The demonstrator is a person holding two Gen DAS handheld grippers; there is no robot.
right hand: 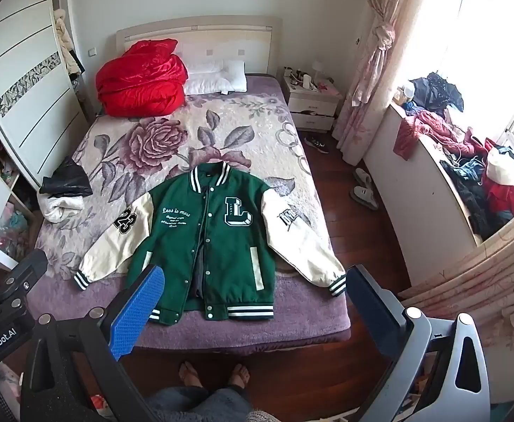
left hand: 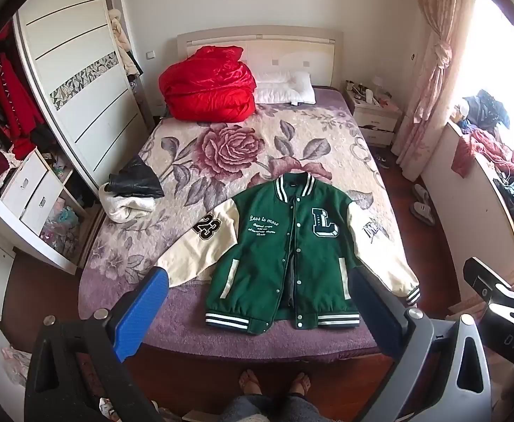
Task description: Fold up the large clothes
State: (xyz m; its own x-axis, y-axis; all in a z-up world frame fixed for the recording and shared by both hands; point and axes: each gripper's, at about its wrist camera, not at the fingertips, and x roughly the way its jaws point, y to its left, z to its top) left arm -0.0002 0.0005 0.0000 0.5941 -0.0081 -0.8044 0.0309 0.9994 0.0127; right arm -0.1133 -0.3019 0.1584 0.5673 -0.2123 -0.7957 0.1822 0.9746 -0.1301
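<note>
Jacket (left hand: 285, 246) is the thing to fold: a green varsity one with cream sleeves, laid flat and face up at the foot of the bed (left hand: 186, 302), collar toward 12 o'clock, hem toward 6. Snaps are only partly done up, so the front gapes a bit lower down. Big "L" patch on the chest, a "23" patch on the sleeve at 9 o'clock, both sleeves angled out and down.

Left tool (left hand: 257, 316) hangs above the hem end with its blue pads spread wide, nothing between them, not touching the fabric. Right tool (right hand: 257, 313) is the same deal, pads wide apart and empty, hovering over the near edge of the bed.

Going outward on the rose-print blanket (left hand: 242, 147): a black and white bundle of clothes (left hand: 133, 190) at about 10 o'clock from the jacket, a red duvet (left hand: 207, 84) bunched up at 12 by the headboard, white pillow (left hand: 285, 88) beside it. Wardrobe (left hand: 70, 81) off at 9, nightstand (right hand: 311, 102) at 1, heap of clothes on the window ledge (right hand: 468, 161) at 3. Person's bare feet (left hand: 274, 383) at 6.
</note>
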